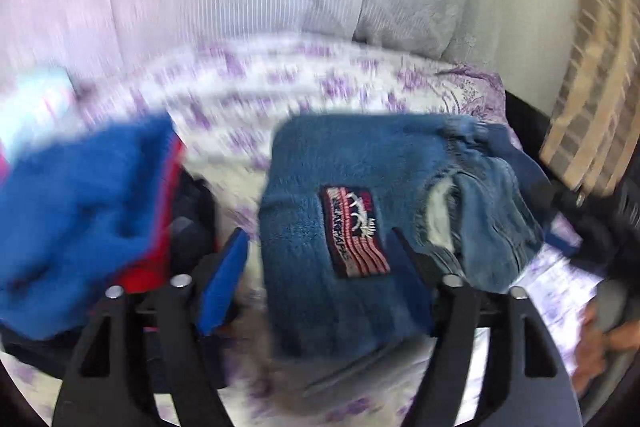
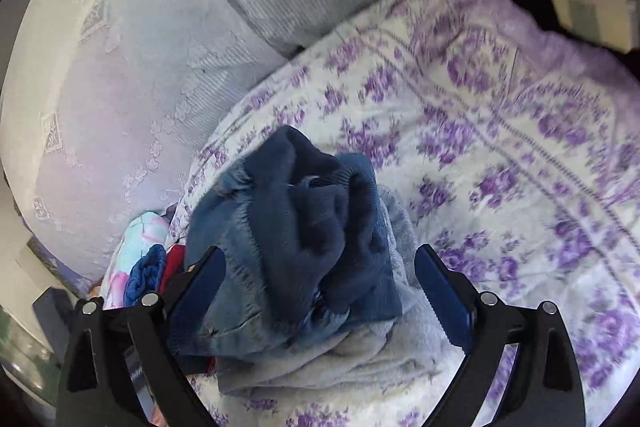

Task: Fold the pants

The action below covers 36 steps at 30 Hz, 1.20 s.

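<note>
The blue pants (image 1: 360, 211) lie folded in a thick bundle on the purple-flowered bedspread (image 1: 280, 83), with a red-and-white striped patch (image 1: 354, 233) on top and the denim waistband at the right. My left gripper (image 1: 320, 251) is open, its jaws on either side of the bundle's near end. In the right wrist view the pants (image 2: 296, 247) sit bunched on a pale grey towel (image 2: 360, 359). My right gripper (image 2: 320, 287) is open with the bundle between its blue pads (image 2: 440, 299), not clamped.
A pile of bright blue and red clothes (image 1: 80, 211) lies left of the pants, also in the right wrist view (image 2: 148, 271). Pale pillows (image 2: 140, 67) stand behind the bedspread (image 2: 500, 147). A person's hand (image 1: 604, 339) and the other gripper's dark body (image 1: 600, 215) are at the right.
</note>
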### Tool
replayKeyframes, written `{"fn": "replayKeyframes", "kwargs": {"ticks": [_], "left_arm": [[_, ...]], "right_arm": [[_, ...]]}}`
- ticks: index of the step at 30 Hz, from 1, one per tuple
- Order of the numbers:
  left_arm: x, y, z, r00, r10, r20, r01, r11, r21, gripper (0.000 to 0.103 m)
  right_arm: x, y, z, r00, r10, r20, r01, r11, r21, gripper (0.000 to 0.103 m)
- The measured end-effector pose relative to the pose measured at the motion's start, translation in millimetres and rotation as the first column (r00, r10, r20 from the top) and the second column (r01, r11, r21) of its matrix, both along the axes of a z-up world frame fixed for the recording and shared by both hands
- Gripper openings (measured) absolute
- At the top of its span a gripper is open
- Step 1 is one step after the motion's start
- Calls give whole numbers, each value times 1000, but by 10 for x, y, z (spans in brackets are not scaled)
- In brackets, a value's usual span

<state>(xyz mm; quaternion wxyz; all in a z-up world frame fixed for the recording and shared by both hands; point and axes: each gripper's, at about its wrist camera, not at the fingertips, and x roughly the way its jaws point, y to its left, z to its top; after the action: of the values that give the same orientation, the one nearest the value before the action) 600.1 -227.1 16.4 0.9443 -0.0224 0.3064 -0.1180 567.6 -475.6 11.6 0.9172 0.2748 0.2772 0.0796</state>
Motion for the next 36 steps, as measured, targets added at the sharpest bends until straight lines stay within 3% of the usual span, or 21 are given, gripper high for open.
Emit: {"fn": "replayKeyframes", "kwargs": {"ticks": [3, 5, 8, 13, 15, 16, 19, 24, 27, 36], "left_arm": [[-384, -31, 168, 995, 1, 101, -10, 996, 84, 79], [-644, -6, 260, 992, 5, 125, -16, 996, 86, 81], [-990, 79, 333, 989, 46, 139, -55, 997, 61, 92], [-1500, 138, 295, 972, 123, 199, -144, 985, 98, 98], [-1602, 152, 223, 966, 152, 210, -178, 978, 112, 98], [-1624, 165, 165, 964, 170, 202, -196, 974, 113, 98], [-1600, 172, 14, 973, 161, 163, -180, 978, 109, 98], [-1571, 141, 1, 981, 104, 163, -123, 986, 112, 98], [-1547, 130, -5, 988, 87, 129, -100, 991, 94, 98], [-1621, 126, 88, 985, 99, 140, -110, 991, 77, 98]], "right_arm": [[-375, 145, 165, 997, -44, 71, 49, 996, -73, 96], [-727, 313, 245, 985, -88, 148, 112, 980, -162, 96], [-1214, 580, 302, 961, -119, 249, 184, 949, -257, 98], [-1787, 863, 245, 913, -184, 363, 306, 899, -314, 100], [-1940, 863, 65, 886, -245, 394, 373, 880, -294, 100], [-1962, 864, -4, 881, -263, 392, 389, 875, -287, 100], [-1771, 801, -129, 941, -214, 262, 301, 881, -363, 100], [-1627, 701, -263, 965, -193, 175, 240, 922, -305, 100], [-1664, 754, -258, 960, -199, 194, 255, 909, -330, 100], [-1802, 821, -166, 937, -230, 262, 316, 877, -362, 100]]}}
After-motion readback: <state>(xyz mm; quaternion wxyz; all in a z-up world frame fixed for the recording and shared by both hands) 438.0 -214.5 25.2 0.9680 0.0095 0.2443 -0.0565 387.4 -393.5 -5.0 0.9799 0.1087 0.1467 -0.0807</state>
